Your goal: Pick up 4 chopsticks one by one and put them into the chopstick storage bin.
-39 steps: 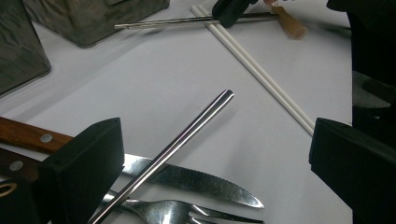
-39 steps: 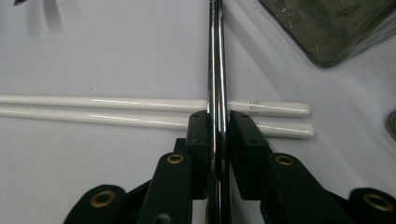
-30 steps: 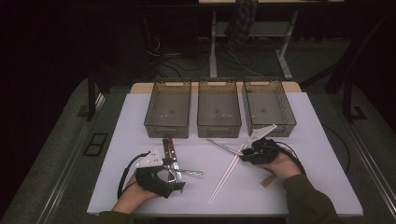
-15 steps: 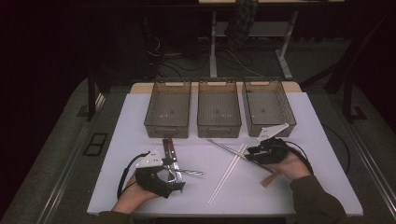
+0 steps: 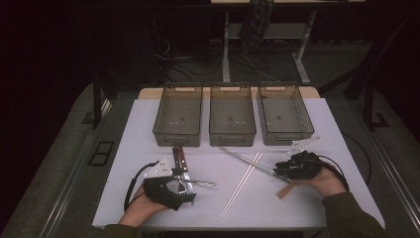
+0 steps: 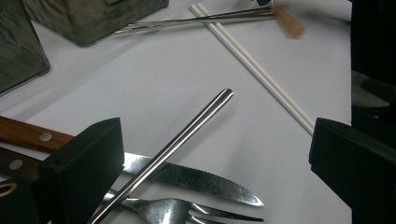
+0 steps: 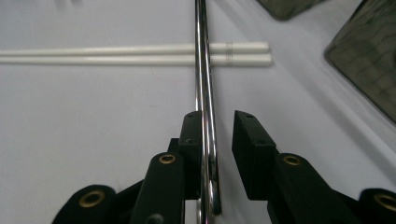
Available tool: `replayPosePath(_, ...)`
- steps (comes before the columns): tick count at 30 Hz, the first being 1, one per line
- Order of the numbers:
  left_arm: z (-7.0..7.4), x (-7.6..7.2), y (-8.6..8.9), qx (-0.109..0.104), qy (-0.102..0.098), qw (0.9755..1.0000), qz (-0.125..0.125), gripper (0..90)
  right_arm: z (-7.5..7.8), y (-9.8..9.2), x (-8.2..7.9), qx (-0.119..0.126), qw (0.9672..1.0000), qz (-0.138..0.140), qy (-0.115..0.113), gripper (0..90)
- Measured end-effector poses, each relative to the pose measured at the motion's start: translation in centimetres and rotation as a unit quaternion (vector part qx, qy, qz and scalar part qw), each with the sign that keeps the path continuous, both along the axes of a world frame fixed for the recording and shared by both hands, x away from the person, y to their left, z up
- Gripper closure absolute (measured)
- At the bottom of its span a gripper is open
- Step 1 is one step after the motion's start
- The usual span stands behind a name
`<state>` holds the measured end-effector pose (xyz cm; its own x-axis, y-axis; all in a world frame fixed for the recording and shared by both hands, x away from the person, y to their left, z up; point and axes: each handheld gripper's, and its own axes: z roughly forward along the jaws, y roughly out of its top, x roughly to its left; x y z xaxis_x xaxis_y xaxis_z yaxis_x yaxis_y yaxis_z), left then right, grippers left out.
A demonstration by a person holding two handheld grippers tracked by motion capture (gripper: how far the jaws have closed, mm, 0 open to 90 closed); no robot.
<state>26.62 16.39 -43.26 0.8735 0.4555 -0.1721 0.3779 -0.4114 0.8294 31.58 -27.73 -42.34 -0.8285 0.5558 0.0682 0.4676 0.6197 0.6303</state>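
My left gripper (image 5: 185,188) sits near the front left edge of the flat white table (image 5: 138,129). Its two black jaws stand wide open and hold nothing. Between them lies a round shiny metal handle (image 6: 187,133). It crosses over a steel knife with a brown wooden handle (image 6: 187,179) and a silver fork (image 6: 187,212). The jaws touch none of them.

To the right there is bare white table, then two long white chopsticks (image 5: 242,183) lying side by side, slanted.

Farther back, three see-through brown plastic bins (image 5: 233,131) stand in a row along the far edge, just apart from each other.

On the right, my right gripper (image 5: 278,171) is near the front right part of the table. A pair of thin shiny metal chopsticks (image 7: 204,93) runs between its jaws and crosses the white chopsticks. The jaws have just been closing. One pad touches the metal, the other has a gap, so they are not pinched tight. The far tip points at the middle bin. A small brown wooden piece (image 5: 285,191) lies just by this hand.
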Motion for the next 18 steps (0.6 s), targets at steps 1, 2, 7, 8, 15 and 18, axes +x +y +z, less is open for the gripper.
replayPosePath(1,0.00,0.00,-0.01,0.000,0.000,1.0000,0.000,1.9,-0.08,-0.11,-0.03,0.000,1.0000,0.000,0.001,73.6)
replayPosePath(2,-0.01,0.00,-0.02,0.000,0.000,1.0000,0.000,1.9,-0.16,-0.23,-0.07,-0.001,1.0000,-0.001,0.003,73.8)
replayPosePath(7,-0.01,-0.02,-0.05,0.001,0.000,1.0000,-0.001,1.9,-0.41,-0.25,0.08,-0.003,1.0000,0.002,0.005,75.2)
replayPosePath(8,-0.01,-0.02,-0.05,0.001,0.000,1.0000,-0.001,1.9,-0.51,-0.16,0.11,-0.006,1.0000,0.003,0.008,75.6)
replayPosePath(15,-0.01,-0.03,-0.07,0.002,0.000,1.0000,-0.001,1.9,-0.91,0.00,0.47,-0.015,0.9998,0.002,0.010,77.3)
replayPosePath(18,-0.01,-0.03,-0.09,0.002,0.000,1.0000,-0.001,2.0,-1.05,0.09,0.69,-0.015,0.9998,0.005,0.008,77.8)
